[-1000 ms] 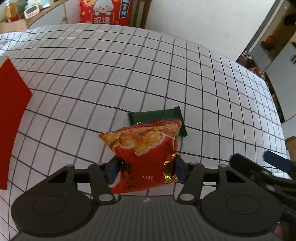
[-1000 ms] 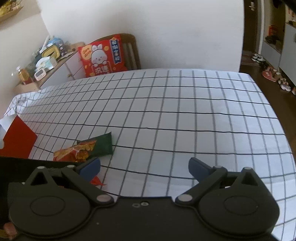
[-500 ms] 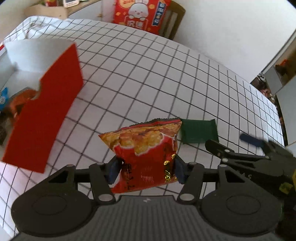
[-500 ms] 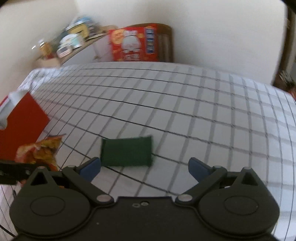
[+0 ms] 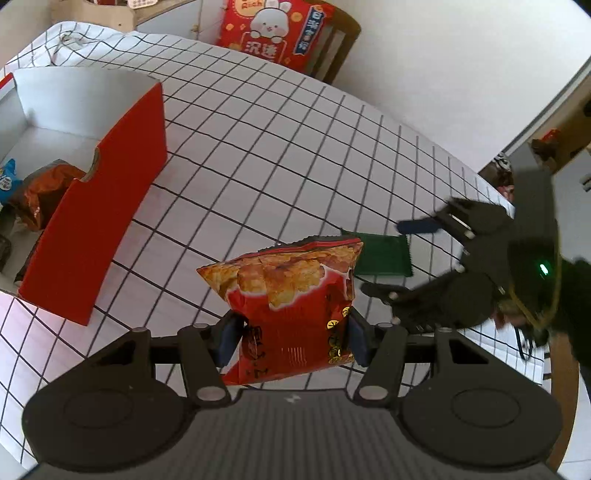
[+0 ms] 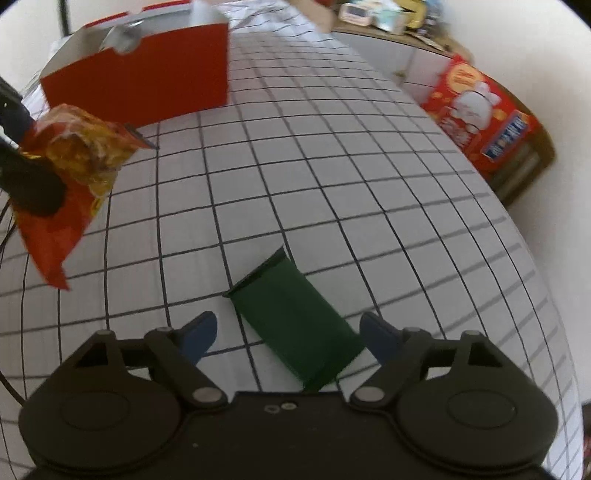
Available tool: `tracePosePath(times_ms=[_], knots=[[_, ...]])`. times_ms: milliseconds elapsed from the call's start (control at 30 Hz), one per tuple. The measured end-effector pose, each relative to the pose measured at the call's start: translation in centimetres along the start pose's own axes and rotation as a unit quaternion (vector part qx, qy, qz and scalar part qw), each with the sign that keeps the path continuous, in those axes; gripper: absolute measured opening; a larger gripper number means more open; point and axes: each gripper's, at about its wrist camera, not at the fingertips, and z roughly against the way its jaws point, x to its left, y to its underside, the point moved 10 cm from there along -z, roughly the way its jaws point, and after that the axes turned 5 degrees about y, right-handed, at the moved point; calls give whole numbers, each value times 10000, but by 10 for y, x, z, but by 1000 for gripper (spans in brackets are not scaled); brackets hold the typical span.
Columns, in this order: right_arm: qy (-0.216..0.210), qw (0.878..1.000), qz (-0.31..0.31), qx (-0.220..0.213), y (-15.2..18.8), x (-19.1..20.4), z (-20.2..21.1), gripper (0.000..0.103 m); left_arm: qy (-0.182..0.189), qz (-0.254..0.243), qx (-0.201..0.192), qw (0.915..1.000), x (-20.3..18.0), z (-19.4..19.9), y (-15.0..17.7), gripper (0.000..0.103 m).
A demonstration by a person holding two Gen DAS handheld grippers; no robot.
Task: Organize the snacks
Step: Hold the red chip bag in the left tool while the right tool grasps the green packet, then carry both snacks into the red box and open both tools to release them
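My left gripper (image 5: 291,341) is shut on a red chip bag (image 5: 291,299) and holds it above the checked tablecloth; the bag (image 6: 66,177) hangs at the left in the right wrist view. A dark green snack packet (image 6: 295,328) lies flat on the cloth, also seen as the green packet (image 5: 384,254) beyond the bag. My right gripper (image 6: 288,332) straddles it, jaws closing, with the blue pads still apart from the packet's sides. The red box (image 5: 99,206) with a white inside stands at the left.
The red box (image 6: 147,85) holds several snack packs (image 5: 40,192). A big red snack bag with a rabbit (image 5: 273,29) leans on a chair at the table's far side. A sideboard with small items (image 6: 388,18) stands by the wall.
The left gripper carried the chip bag toward the red box, which came into fuller view. The right gripper rolled, came down over the green packet, and its jaws narrowed.
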Motion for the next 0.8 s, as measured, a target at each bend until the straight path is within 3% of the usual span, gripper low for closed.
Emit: tracePosePath(times_ms=[233, 367, 633, 800], knots=[[-318, 9976, 570, 212, -10, -1, -13, 75, 82, 68, 86, 9999, -4, -5, 7, 58], [-679, 9968, 273, 324, -12, -3, -15, 68, 91, 79, 78, 9999, -5, -4, 7, 58], [-440, 9977, -512, 42, 2, 4, 0, 45, 18, 25, 36, 10000, -2, -2, 7, 58], [38, 9946, -1040, -6, 14, 20, 11, 45, -134, -110, -87, 9998, 2, 3, 7, 58]])
